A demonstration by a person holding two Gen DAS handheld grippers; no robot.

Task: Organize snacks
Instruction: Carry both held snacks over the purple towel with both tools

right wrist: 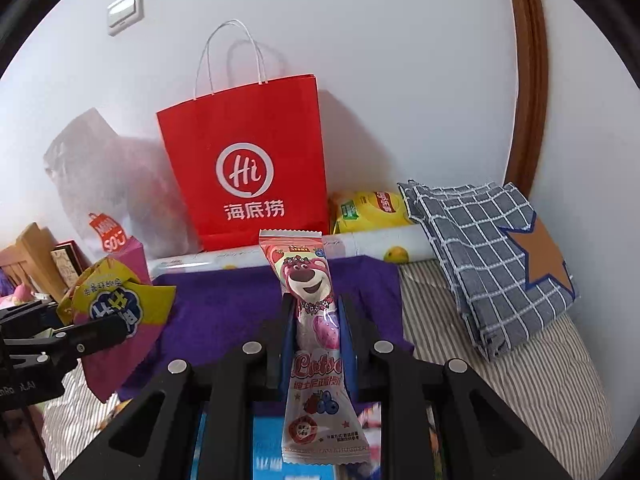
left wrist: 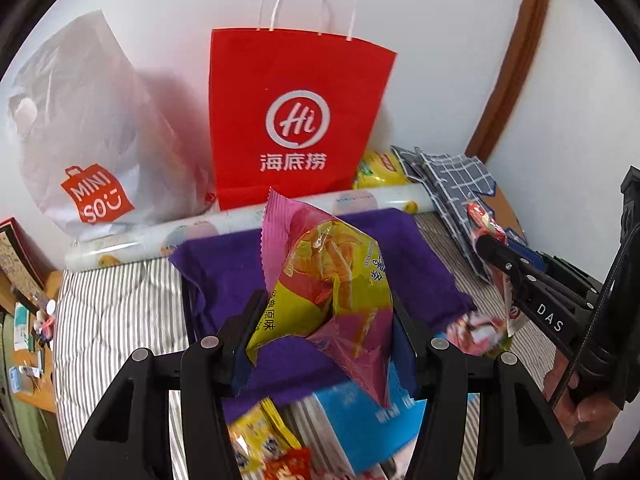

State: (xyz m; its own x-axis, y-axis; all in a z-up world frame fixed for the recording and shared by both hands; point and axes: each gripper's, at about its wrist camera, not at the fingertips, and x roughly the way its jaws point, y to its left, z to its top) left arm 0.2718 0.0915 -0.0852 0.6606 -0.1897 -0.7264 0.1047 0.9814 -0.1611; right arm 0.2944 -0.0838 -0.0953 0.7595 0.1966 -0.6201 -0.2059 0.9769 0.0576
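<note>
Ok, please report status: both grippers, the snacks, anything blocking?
Left gripper shut on pink-yellow snack bag. Right gripper shut on pink bear snack packet. Both above purple cloth. Red paper bag ahead, nothing blocking.

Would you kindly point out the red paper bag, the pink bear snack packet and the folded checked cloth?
red paper bag (right wrist: 248, 168): right wrist view, on its white round logo.
pink bear snack packet (right wrist: 306, 280): right wrist view, on the bear's face.
folded checked cloth (right wrist: 472, 248): right wrist view, on its top grey fold.
</note>
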